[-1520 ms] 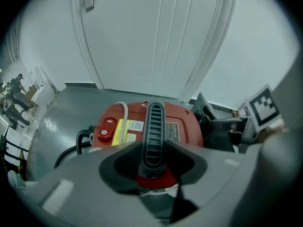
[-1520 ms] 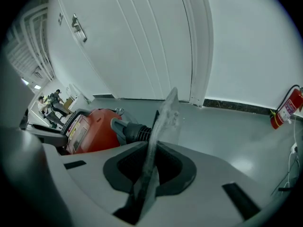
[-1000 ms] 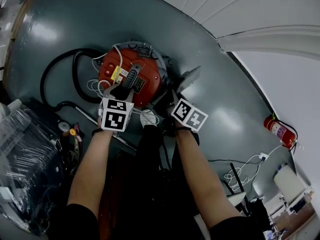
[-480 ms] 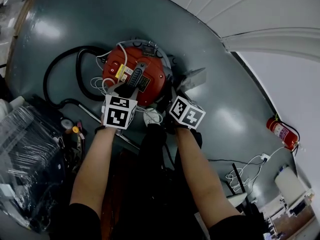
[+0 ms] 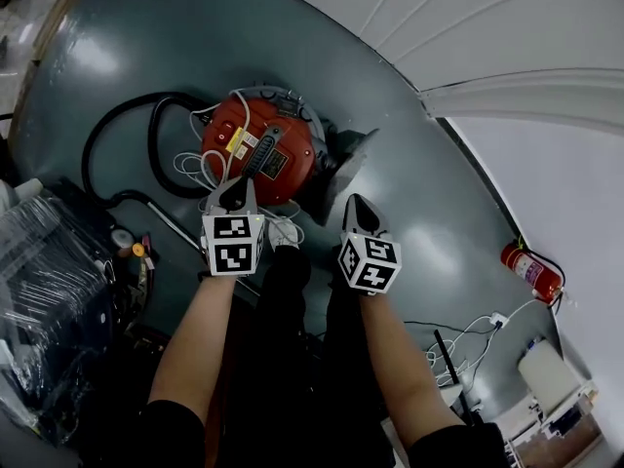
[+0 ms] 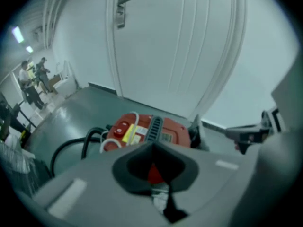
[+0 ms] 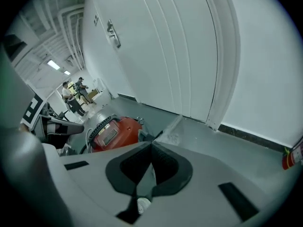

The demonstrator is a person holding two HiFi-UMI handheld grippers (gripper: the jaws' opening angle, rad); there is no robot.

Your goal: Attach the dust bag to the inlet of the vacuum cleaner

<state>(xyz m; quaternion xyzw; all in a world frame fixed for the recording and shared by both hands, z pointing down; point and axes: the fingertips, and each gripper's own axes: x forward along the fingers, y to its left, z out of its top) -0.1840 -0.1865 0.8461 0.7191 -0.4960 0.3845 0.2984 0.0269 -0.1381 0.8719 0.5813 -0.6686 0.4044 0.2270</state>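
The red vacuum cleaner point(image 5: 258, 149) stands on the grey floor, also seen in the left gripper view point(image 6: 147, 130) and the right gripper view point(image 7: 113, 132). A grey dust bag point(image 5: 353, 157) sticks out from its right side at the inlet point(image 7: 173, 129). My left gripper point(image 5: 237, 189) hangs just short of the vacuum's near edge. Its jaws have just been closing and now meet with nothing between them point(image 6: 152, 146). My right gripper point(image 5: 357, 205) is off to the right, below the bag. Its jaws have also just been closing and are shut and empty point(image 7: 151, 144).
A black hose point(image 5: 117, 154) loops left of the vacuum, with a white cord point(image 5: 190, 169) beside it. Plastic-wrapped goods point(image 5: 44, 291) are piled at the left. A fire extinguisher point(image 5: 525, 269) and white cables point(image 5: 468, 334) lie at the right. A white door point(image 6: 180, 46) is behind.
Both grippers have drawn back from the vacuum towards me and lifted. The right one has rolled and swung away from the bag. Both pairs of jaws have shut.
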